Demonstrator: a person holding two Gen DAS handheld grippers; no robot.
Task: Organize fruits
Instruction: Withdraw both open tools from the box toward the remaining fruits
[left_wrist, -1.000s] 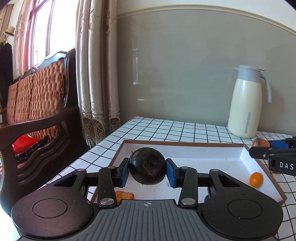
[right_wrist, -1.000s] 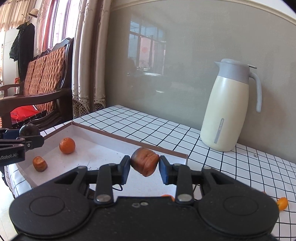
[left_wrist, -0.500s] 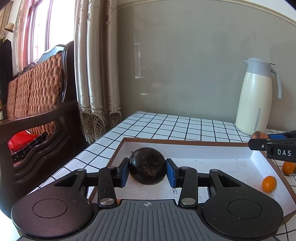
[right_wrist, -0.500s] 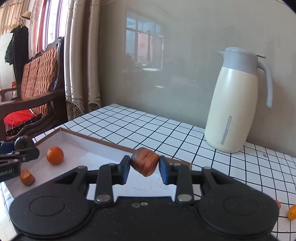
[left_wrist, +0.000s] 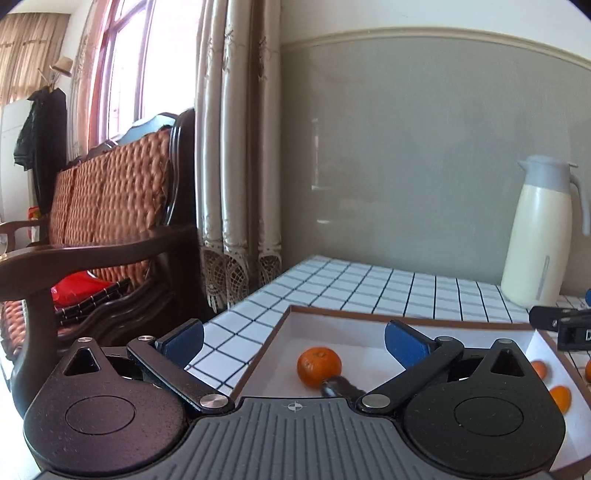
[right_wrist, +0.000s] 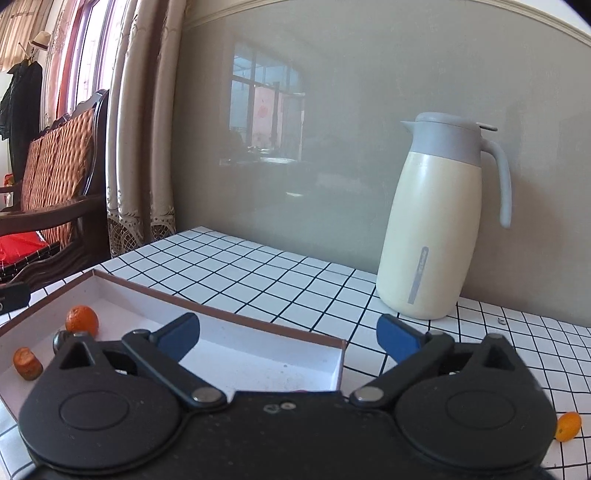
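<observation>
My left gripper (left_wrist: 293, 341) is open and empty above the near left part of a white box with a brown rim (left_wrist: 406, 318). Inside the box lie an orange tangerine (left_wrist: 319, 366) and a dark fruit (left_wrist: 338, 386) just below it, partly hidden by the gripper body. Small orange fruits (left_wrist: 559, 397) lie at the box's right end. My right gripper (right_wrist: 288, 338) is open and empty above the same box (right_wrist: 236, 314). In the right wrist view the tangerine (right_wrist: 82, 320), the dark fruit (right_wrist: 61, 341) and a small brown-orange fruit (right_wrist: 27, 363) lie at the box's left end.
A cream thermos jug (right_wrist: 439, 221) stands on the checked tablecloth (right_wrist: 288, 273) at the back right. One small orange fruit (right_wrist: 568, 425) lies on the cloth at the right. A wooden sofa (left_wrist: 107, 229) and curtains (left_wrist: 236, 155) are left of the table. The right gripper's tip (left_wrist: 561, 325) shows at the right edge.
Both grippers have opened. The left one let go of the dark fruit, which now lies in the box by the tangerine. The right one let go of the brown fruit, now out of sight.
</observation>
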